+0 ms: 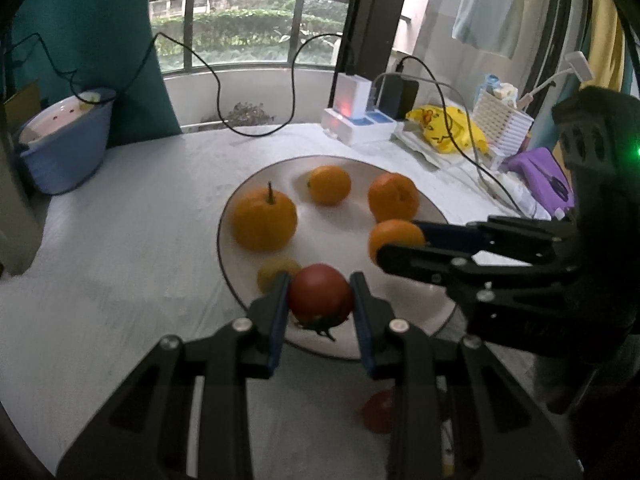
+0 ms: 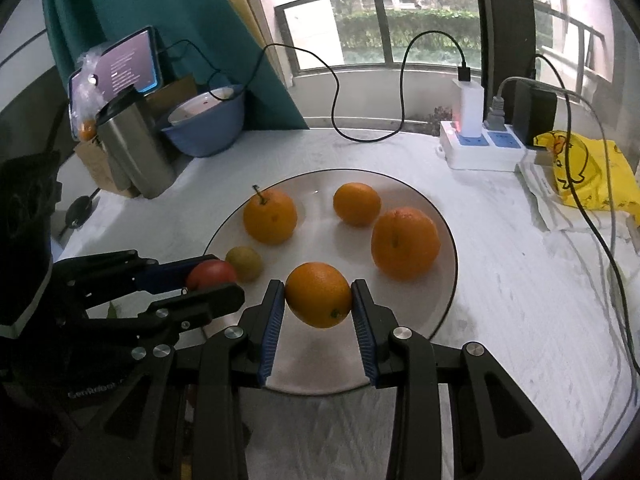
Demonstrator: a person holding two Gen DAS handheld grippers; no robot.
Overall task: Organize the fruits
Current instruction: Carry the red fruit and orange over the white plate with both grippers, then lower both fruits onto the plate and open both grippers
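Left gripper (image 1: pixel 321 304) clamps a tomato (image 1: pixel 321 296) over the plate (image 1: pixel 400 320) rim; soft, likely bruises, so grip light across its middle. Right gripper (image 2: pixel 319 305) pinches an orange (image 2: pixel 319 295), firmer, above the plate's near side.

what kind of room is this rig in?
Likely a home, on a table by a balcony window. Cues: a shirt hung to dry behind the glass, a loaded power strip, and a blue basin beside the plate of fruit.
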